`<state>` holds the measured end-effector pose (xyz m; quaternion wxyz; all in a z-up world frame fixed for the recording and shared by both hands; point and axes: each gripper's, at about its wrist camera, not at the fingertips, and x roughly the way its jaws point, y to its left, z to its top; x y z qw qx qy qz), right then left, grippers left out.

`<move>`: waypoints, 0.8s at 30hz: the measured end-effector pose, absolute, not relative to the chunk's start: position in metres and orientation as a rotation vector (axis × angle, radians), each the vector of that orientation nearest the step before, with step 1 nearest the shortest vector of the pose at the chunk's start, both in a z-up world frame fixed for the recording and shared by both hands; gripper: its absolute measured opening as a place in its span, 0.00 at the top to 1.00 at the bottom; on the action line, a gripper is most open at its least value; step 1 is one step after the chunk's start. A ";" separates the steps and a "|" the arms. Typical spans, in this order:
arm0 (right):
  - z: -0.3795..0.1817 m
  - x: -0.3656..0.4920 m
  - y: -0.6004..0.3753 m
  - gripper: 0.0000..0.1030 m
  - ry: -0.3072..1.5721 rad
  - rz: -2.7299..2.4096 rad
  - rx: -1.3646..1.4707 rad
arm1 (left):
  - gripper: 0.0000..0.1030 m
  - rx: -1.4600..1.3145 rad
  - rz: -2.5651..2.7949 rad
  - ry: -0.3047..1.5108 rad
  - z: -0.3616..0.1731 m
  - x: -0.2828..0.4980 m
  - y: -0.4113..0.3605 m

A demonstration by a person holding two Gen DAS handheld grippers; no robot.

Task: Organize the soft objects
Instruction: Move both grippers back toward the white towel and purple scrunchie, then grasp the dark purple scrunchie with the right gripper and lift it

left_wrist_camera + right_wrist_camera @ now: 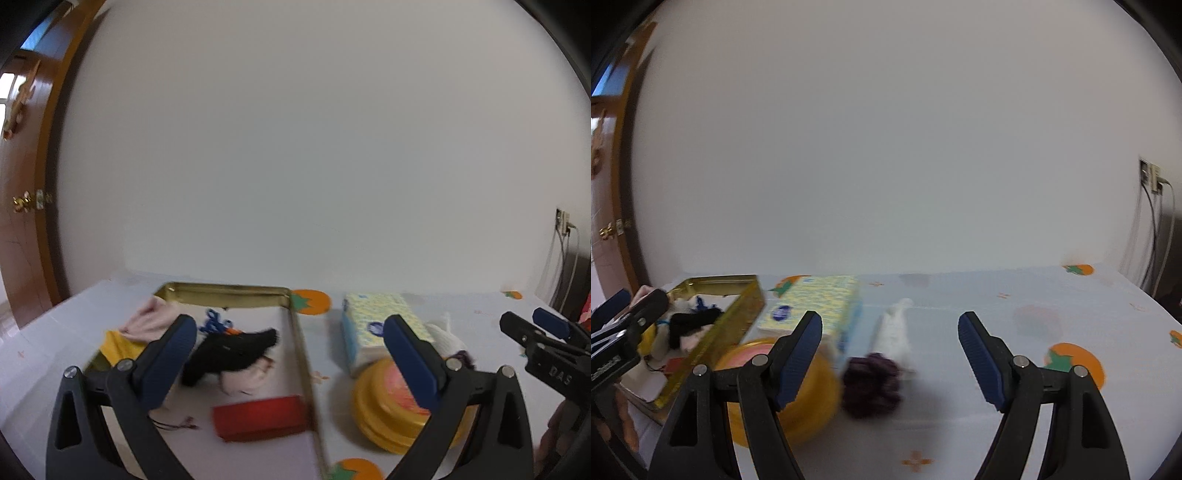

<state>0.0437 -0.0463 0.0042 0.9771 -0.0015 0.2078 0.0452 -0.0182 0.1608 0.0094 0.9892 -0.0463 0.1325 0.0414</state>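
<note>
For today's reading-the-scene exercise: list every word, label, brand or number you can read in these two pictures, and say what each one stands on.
"DAS": raised letters on the black body of the right gripper, seen in the left wrist view.
White lettering on the left gripper, at the left edge of the right wrist view: too blurred to read.
Blue round logo on the tissue pack: too small and blurred to read.
No other text shows.
</note>
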 end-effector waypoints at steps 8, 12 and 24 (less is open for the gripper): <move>-0.007 0.067 -0.081 0.24 0.558 0.106 0.096 | 0.01 -0.017 0.034 0.285 0.010 -0.020 0.108; -0.016 0.080 -0.059 0.34 0.654 0.224 0.024 | 0.01 -0.016 0.025 0.286 0.011 -0.021 0.101; -0.057 0.118 -0.047 0.65 0.946 0.406 0.076 | 0.01 -0.023 0.059 0.312 0.006 -0.015 0.103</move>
